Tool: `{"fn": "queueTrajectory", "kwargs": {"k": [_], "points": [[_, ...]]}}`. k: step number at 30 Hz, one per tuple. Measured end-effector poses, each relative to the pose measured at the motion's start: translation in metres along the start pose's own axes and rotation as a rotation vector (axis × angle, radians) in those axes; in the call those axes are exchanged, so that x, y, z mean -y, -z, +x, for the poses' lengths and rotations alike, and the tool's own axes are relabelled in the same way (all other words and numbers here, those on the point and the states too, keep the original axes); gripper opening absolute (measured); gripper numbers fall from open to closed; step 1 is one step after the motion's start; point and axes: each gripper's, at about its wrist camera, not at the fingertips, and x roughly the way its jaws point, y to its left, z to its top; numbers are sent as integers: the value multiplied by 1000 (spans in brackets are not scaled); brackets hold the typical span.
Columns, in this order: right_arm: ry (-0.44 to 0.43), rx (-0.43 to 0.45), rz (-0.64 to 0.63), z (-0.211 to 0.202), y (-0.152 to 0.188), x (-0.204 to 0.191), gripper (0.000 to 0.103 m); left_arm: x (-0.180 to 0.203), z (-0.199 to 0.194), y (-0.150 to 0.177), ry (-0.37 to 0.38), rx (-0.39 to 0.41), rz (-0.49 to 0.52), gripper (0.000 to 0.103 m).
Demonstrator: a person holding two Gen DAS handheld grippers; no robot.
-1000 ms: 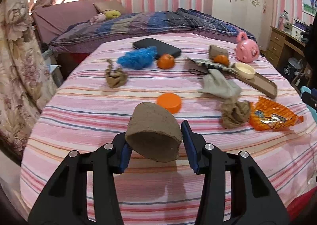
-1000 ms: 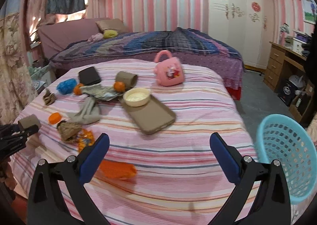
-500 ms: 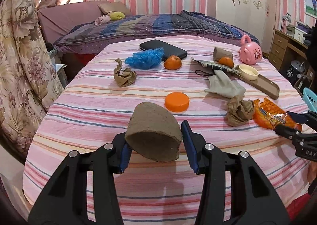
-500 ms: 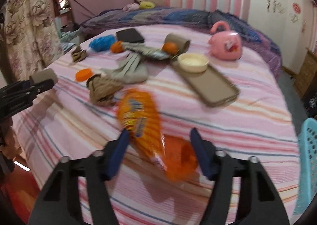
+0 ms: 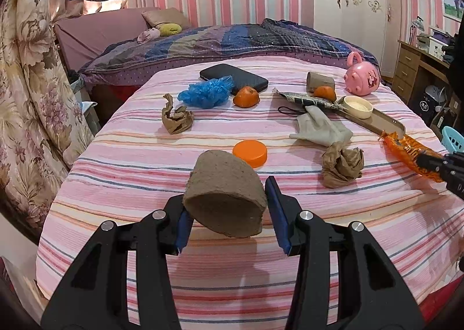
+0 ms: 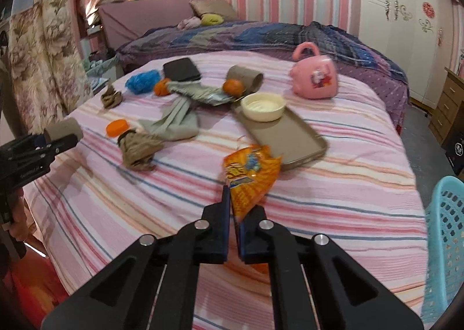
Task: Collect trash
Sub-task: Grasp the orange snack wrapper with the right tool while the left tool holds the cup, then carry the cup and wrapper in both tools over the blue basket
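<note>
The right gripper (image 6: 232, 211) is pinching the orange snack wrapper (image 6: 250, 173), its jaws having just been closing; the blue basket (image 6: 445, 243) is waiting at three o'clock. The left gripper (image 5: 226, 214) is gripping a cardboard tube (image 5: 224, 193).

Matt cardboard tube (image 5: 224, 199), glossy orange foil wrapper (image 6: 250, 176), striped cloth bedsheet (image 6: 333, 185)

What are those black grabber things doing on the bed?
Someone is picking up trash with two grabbers. The left gripper holds a squashed cardboard tube. The right gripper's fingers have just been closing and now pinch an orange snack wrapper. A blue basket waits beside the bed.
</note>
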Motion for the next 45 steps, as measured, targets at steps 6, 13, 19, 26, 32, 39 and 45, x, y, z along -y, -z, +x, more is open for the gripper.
{"fn": "queueTrajectory", "kwargs": {"k": [6, 13, 19, 26, 32, 39, 45], "points": [[5, 26, 14, -12, -1, 16, 5, 11, -8, -3, 3, 21, 0, 45], [2, 70, 36, -27, -2, 31, 3, 38, -18, -11, 12, 49, 13, 45], [24, 97, 62, -46, 2, 53, 3, 61, -22, -19, 21, 68, 12, 45], [85, 119, 96, -68, 7, 95, 3, 95, -32, -27, 53, 102, 15, 45], [150, 166, 167, -96, 13, 149, 3, 140, -28, -39, 73, 111, 32, 45], [243, 154, 227, -115, 29, 214, 3, 209, -18, -42, 159, 99, 73, 45], [319, 112, 202, -117, 43, 266, 3, 280, -22, -46, 240, 129, 136, 45]]}}
